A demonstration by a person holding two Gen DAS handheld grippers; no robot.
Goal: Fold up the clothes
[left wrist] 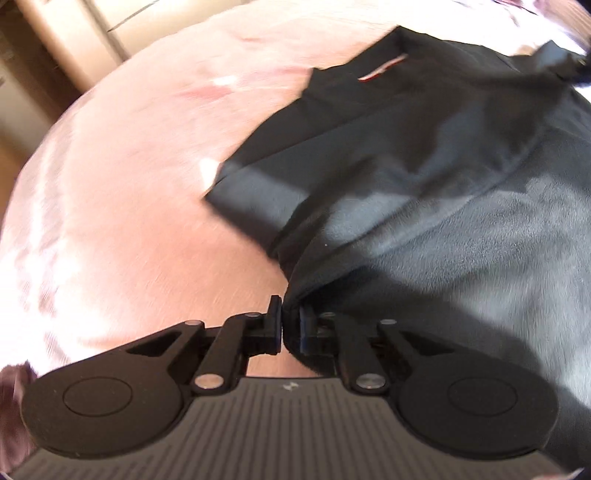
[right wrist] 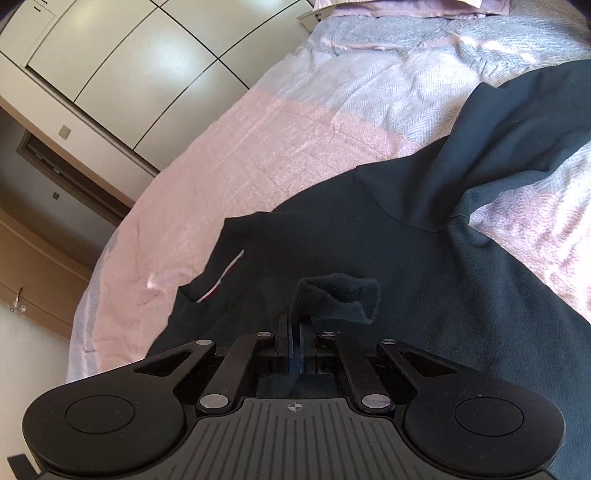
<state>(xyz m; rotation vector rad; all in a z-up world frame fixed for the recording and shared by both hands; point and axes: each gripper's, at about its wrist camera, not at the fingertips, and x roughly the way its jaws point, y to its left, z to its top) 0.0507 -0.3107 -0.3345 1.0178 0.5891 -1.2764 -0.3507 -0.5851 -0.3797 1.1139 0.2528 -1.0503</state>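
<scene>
A dark navy fleece garment (left wrist: 424, 177) lies spread on a pink bedspread (left wrist: 122, 206), with a small red and white label (left wrist: 384, 68) near its far edge. My left gripper (left wrist: 290, 317) is shut on a bunched edge of the garment, which stretches up and to the right from the jaws. In the right wrist view the same garment (right wrist: 443, 258) covers the bed's lower right, its label (right wrist: 221, 275) at the left. My right gripper (right wrist: 295, 328) is shut on a fold of the fabric that sticks up past the fingertips.
The pink and pale lilac bedspread (right wrist: 258, 147) runs to the bed's left edge. Beyond it stand a cream wardrobe (right wrist: 122, 48) and a wooden door frame (right wrist: 48, 258). Pillows (right wrist: 406, 7) lie at the head of the bed.
</scene>
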